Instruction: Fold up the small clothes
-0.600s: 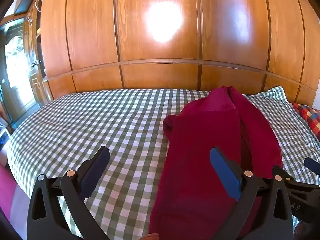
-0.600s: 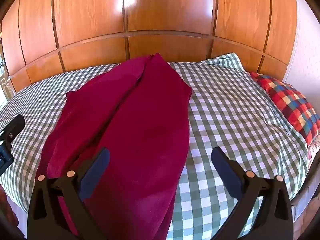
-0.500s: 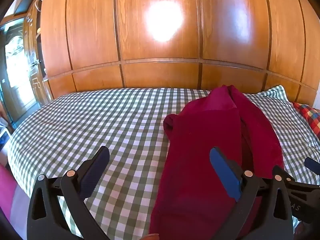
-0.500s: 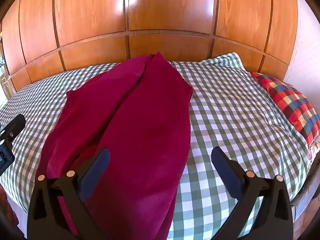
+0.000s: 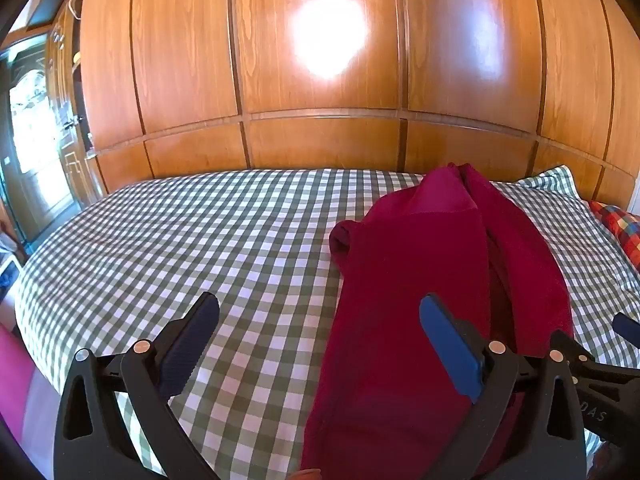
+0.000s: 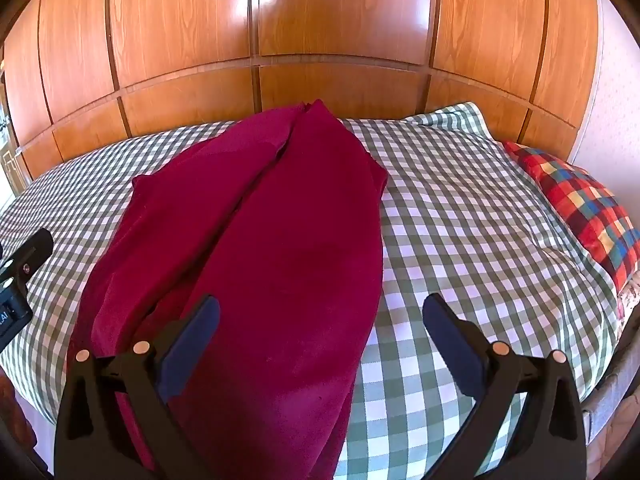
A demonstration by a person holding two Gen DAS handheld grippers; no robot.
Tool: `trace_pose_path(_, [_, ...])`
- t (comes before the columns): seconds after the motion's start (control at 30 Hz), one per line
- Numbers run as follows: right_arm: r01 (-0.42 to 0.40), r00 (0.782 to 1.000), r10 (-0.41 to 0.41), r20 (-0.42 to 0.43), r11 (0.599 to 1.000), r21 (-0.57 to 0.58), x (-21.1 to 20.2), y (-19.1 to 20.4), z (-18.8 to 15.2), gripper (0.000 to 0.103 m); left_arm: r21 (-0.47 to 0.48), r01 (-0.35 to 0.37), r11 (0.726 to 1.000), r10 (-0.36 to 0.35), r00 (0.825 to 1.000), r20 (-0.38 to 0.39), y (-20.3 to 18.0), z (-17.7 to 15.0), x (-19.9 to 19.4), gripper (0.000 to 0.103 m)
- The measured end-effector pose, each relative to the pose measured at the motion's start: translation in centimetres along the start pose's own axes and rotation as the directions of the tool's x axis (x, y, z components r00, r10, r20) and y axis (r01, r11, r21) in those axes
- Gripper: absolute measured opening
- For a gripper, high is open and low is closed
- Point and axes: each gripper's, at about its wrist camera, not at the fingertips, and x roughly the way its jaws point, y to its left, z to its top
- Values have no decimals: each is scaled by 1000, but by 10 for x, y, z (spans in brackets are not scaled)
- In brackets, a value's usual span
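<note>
Dark red garment [image 6: 272, 264] lies lengthwise on the checked bed [image 6: 460, 240], near a plaid pillow [image 6: 580, 204]. Left gripper [image 5: 320, 344] and right gripper [image 6: 320, 340] hover above it, jaws wide, holding nothing.

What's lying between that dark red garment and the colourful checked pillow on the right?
Only bare green-and-white checked bedcover. The right wrist view shows nothing on it between the dark red garment and the colourful checked pillow.

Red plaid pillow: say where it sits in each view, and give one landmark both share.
Left wrist: red plaid pillow at the far right edge, beyond the maroon garment.
Right wrist: red plaid pillow at right, on the bed's edge.
Shared landmark: the maroon garment on the checked bedspread.
</note>
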Motion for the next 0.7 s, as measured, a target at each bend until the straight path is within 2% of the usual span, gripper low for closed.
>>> trace_pose_path(0.7, [-2,1000,2,2,1000,-9,-10,0,-4,101,2,0,1000,0,1000,-7,5,-9,-3,99])
